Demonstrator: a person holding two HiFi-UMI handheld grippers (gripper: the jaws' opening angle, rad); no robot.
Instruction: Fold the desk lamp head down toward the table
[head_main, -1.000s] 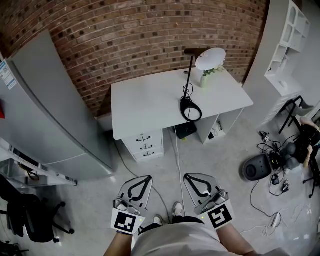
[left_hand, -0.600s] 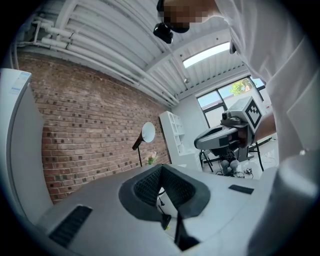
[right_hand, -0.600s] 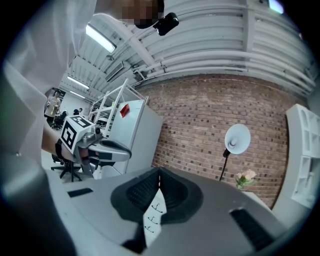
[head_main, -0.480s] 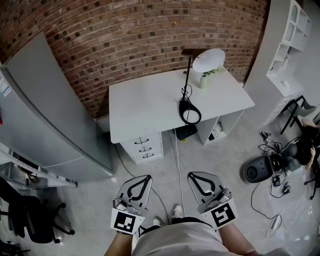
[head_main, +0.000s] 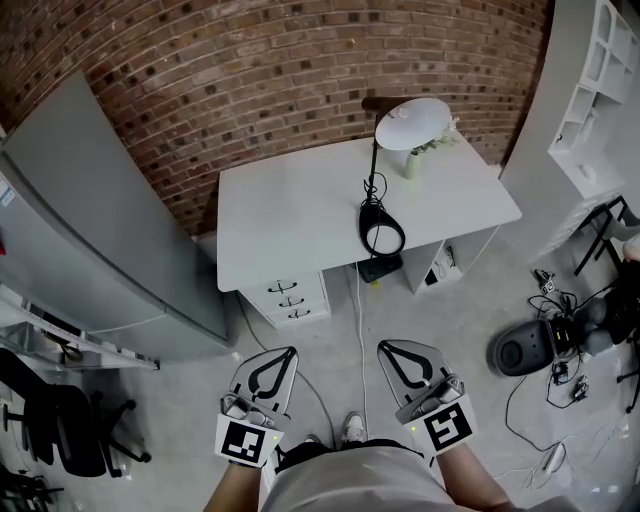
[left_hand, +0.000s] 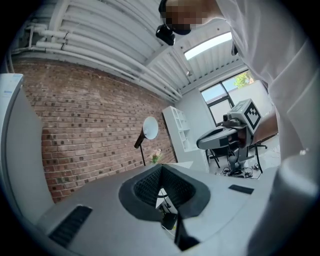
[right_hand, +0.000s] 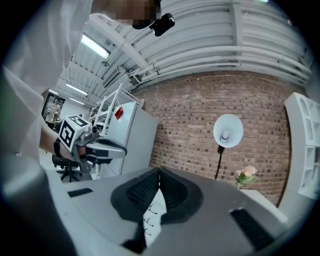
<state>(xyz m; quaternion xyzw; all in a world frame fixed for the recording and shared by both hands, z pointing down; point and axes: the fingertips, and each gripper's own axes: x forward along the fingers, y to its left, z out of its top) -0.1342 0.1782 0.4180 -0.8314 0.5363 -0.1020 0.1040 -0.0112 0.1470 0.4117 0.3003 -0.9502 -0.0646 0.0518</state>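
We are at the approach step. The brick wall (head_main: 300, 60) and a grey fridge (head_main: 90, 230) frame a white desk (head_main: 300, 220), and we stand on the floor well apart from it, so nothing on it is within reach.

The lamp (head_main: 373, 160) stands toward the desk's back right. It has a thin black post rising from a black ring (head_main: 382, 230) on the top, and its white head (head_main: 413, 110) is raised high at the post's end, not yet folded.

The left gripper (head_main: 289, 352) and right gripper (head_main: 384, 347) are held low in front of us, side by side and pointing at the desk. Each gripper's own view shows its jaws pressed together with nothing between them.

As we judge it, the next move is to walk up to the desk and spread one pair of jaws. That gripper then takes the head or the top of the post and bends it down toward the desk. The other gripper may need to steady the ring, since a slim lamp like this could tip.

As for containers, the white shelf (head_main: 600, 100) at the right has open bays, and we cannot tell what they hold. The desk's drawers (head_main: 287, 295) are shut, so their contents are hidden. An open bay (head_main: 445, 262) under the desk's right end holds small things too blurred to name. The vase (head_main: 411, 163), just beside the lamp, holds a few pale flowers.
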